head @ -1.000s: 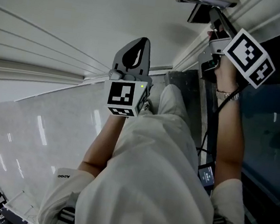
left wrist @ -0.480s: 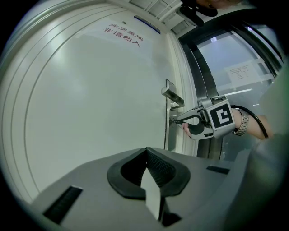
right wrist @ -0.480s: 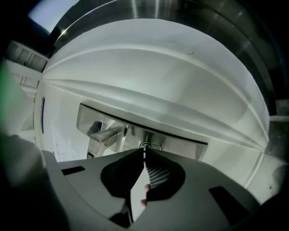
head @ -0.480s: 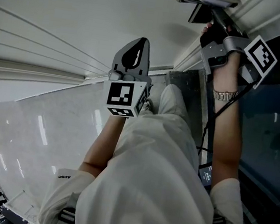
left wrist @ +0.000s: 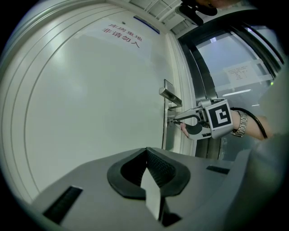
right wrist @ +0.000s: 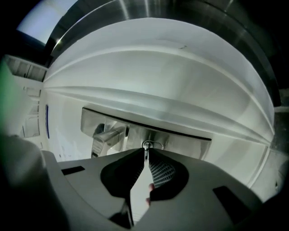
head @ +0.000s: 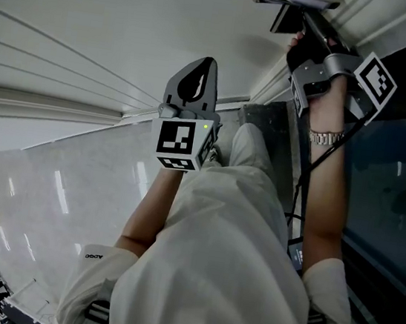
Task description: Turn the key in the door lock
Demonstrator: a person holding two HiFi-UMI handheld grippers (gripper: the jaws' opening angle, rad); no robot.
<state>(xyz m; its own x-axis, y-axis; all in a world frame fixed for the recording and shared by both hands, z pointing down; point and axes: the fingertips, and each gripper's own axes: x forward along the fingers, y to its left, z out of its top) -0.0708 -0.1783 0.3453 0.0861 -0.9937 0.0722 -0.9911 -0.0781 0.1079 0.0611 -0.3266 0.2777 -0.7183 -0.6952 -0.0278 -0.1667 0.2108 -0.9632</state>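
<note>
At the door lock (right wrist: 180, 137), right tongs (right wrist: 145, 157) pinch the key (right wrist: 146, 146); left tongs (left wrist: 146, 151) hang closed, empty, aside.

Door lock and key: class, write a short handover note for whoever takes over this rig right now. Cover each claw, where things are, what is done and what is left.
Right claw: shut on the key, which sits in the lock plate below the door handle.
Left claw: shut, empty, held clear of the door.
Done: key inserted and gripped.
Left: finish the turn. How far the lock has turned cannot be told.
</note>
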